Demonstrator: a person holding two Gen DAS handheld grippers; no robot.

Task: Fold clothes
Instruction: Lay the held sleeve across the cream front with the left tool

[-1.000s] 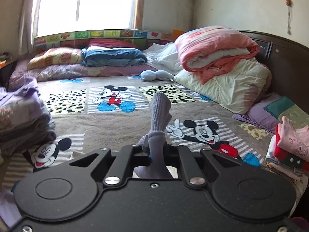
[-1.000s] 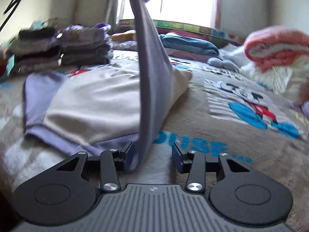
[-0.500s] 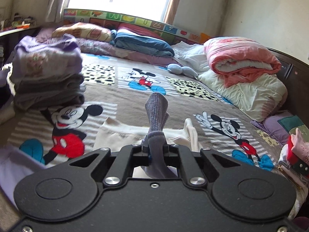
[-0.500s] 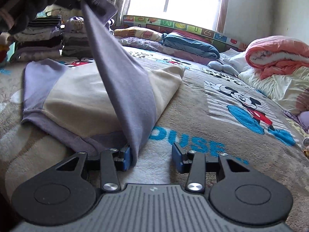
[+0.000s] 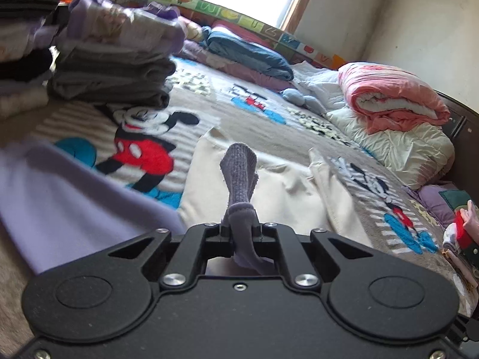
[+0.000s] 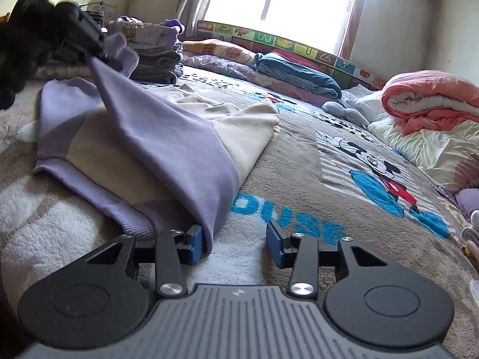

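Folding under way: purple sleeve cuff [image 5: 239,176] is clamped in the left gripper [image 5: 241,227] – sleeve stretched diagonally over the cream sweatshirt [image 6: 248,131] on the bed [image 6: 299,161]. Right gripper [image 6: 236,242] fingers half-spread, empty, at the near hem.

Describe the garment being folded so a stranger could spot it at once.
On the cartoon-mouse blanket, in front of the stacks of folded clothes, lies a spread-out sweatshirt. Unlike those stacks, it is flat, cream with lilac sleeves and hem, one sleeve pinched by the left gripper.

Daylight glares through the window [image 6: 281,3]; left-view clothes stacks [image 5: 113,56] blur.
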